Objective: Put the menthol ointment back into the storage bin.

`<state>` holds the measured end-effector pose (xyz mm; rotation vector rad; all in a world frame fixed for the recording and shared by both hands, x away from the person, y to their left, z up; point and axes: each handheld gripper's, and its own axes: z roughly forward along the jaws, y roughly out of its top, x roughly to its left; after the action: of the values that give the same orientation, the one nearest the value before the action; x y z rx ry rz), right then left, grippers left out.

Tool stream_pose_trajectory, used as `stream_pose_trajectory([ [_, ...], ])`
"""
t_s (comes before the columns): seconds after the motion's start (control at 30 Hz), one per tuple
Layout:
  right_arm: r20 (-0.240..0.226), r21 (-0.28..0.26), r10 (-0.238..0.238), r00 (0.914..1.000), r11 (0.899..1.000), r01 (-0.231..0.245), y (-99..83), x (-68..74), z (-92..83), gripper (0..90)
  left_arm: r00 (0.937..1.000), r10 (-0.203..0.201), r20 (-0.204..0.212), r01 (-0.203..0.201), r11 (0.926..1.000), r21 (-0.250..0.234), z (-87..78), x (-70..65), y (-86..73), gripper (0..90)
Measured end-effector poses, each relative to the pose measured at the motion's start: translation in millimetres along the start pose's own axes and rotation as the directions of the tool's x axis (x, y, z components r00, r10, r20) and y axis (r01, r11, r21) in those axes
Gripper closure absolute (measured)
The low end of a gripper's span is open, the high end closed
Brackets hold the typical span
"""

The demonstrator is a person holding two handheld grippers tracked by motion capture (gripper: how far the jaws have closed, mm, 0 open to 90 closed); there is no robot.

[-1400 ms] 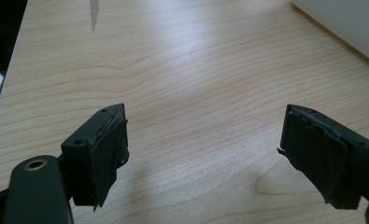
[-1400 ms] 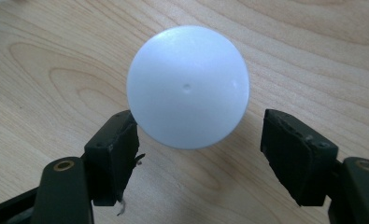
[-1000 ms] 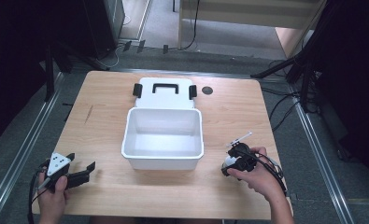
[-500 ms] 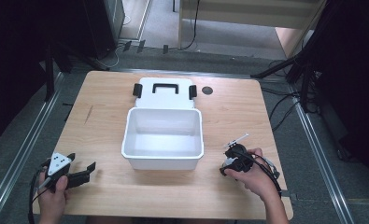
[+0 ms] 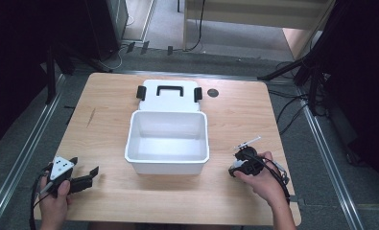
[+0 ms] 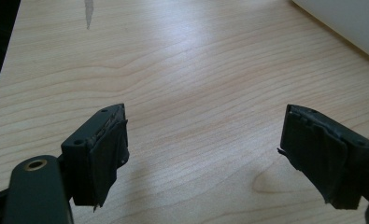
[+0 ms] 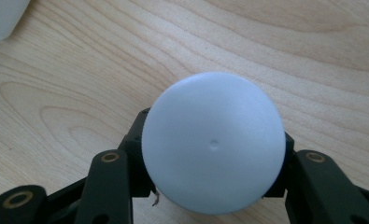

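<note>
The white round cap point(image 7: 213, 143) sits between the jaws of the right hand-held gripper point(image 5: 242, 160), low over the bench point(image 5: 235, 120). These jaws have just been closing and now pinch its rim; smooth plastic could squirt out if gripped off-centre. The left hand-held gripper point(image 6: 205, 154) stands spread, holding nothing.

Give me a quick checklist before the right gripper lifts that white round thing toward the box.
1. Right gripper on the white round thing: ok, jaws have just been closing and flank it on both sides.
2. Grip firm enough to lift: cannot tell.
3. Box open and empty: ok, lid lies flat behind it.
4. Table between thing and box free: ok.
5. Left gripper out of the way: ok, open, nothing between its jaws, at the table's left front.
</note>
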<state>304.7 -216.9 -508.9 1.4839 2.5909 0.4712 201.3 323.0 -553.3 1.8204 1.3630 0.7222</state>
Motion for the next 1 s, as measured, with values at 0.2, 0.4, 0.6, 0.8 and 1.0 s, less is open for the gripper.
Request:
stream_pose_trajectory([
  [0.2, -0.006, -0.011, -0.007, 1.0, 1.0, 0.007, 4.2, 1.5, -5.6, 51.6, 1.0, 0.002, 0.001, -0.002, 1.0, 0.002, 0.1, -0.1, 0.0, 16.1],
  [0.4, -0.036, 0.001, -0.03, 0.9989, 1.0, 0.031, 8.4, 9.3, -8.3, 51.6, 1.0, 0.01, 0.0, -0.01, 0.9999, 0.007, 0.4, -0.4, 0.3, 16.1],
  [0.6, -0.042, 0.002, -0.045, 0.9981, 0.999, 0.045, 13.7, 11.6, -19.6, 51.6, 1.0, 0.002, -0.001, -0.002, 1.0, 0.0, -0.2, -0.2, 0.0, 16.1],
  [0.8, -0.032, 0.0, -0.061, 0.9976, 0.998, 0.062, 23.1, 12.9, -40.8, 51.6, 1.0, 0.001, -0.003, -0.001, 1.0, 0.001, 0.0, 0.1, 0.1, 16.1],
  [1.0, -0.025, -0.007, -0.083, 0.9962, 0.997, 0.083, 34.6, 15.0, -64.6, 51.6, 1.0, -0.003, -0.001, 0.003, 1.0, 0.003, 0.1, 0.3, 0.1, 16.0],
])
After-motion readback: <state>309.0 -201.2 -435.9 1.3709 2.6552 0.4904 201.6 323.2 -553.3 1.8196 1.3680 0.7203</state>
